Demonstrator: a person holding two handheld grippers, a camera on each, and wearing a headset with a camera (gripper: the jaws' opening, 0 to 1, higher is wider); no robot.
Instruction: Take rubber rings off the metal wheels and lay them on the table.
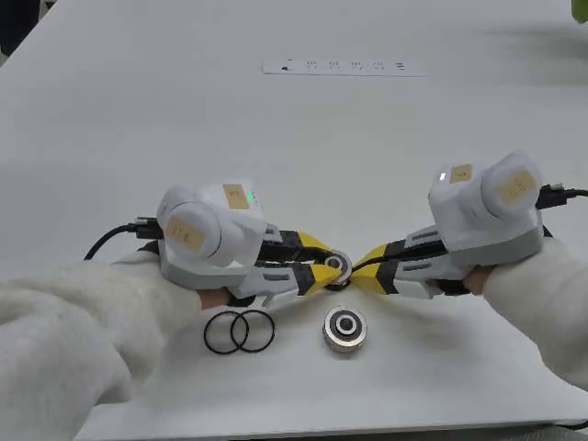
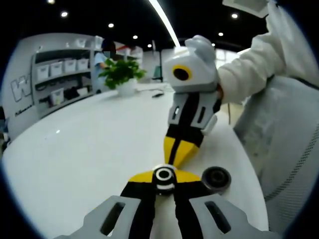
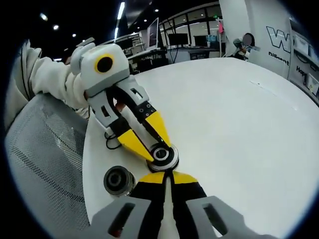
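Note:
My left gripper (image 1: 331, 267) is shut on a metal wheel (image 1: 338, 265) and holds it just above the white table (image 1: 303, 147). My right gripper (image 1: 361, 265) comes in from the right, its yellow tips shut at the wheel's rim, pinching the black rubber ring there. In the right gripper view the held wheel (image 3: 163, 155) sits right before my shut tips (image 3: 167, 174). A second wheel (image 1: 344, 328) lies on the table below them. Two loose black rubber rings (image 1: 239, 331) lie overlapped to its left.
A white power strip (image 1: 343, 66) lies at the far side of the table. The table's front edge runs close below the loose wheel and rings. A mesh chair (image 3: 40, 159) stands beside the table, and a potted plant (image 2: 122, 74) sits at its far end.

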